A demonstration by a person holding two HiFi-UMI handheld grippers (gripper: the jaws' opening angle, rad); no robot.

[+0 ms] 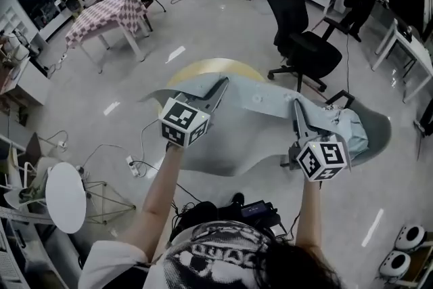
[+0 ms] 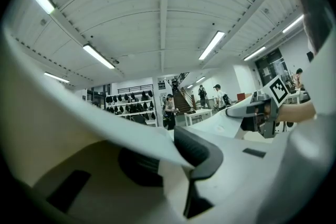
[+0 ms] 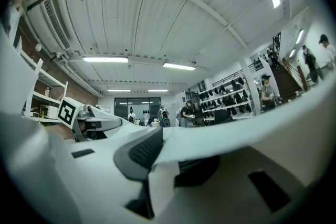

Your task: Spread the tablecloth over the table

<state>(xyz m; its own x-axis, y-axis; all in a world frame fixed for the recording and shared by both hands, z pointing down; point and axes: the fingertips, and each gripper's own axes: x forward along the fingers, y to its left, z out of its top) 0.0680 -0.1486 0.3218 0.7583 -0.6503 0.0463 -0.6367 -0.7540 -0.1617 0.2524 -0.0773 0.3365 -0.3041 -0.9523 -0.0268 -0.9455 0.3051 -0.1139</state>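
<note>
Tablecloth (image 1: 257,105) is clamped by one edge in the left tongs (image 1: 218,88) and the right tongs (image 1: 296,108) and held in the air over the round bench (image 1: 206,66). It should likely be drawn taut, levelled and centred before lowering.

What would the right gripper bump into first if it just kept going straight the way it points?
Probably the black office chair ahead; the right gripper, clamped on the tablecloth, aims roughly there, though depth is unclear.
</note>
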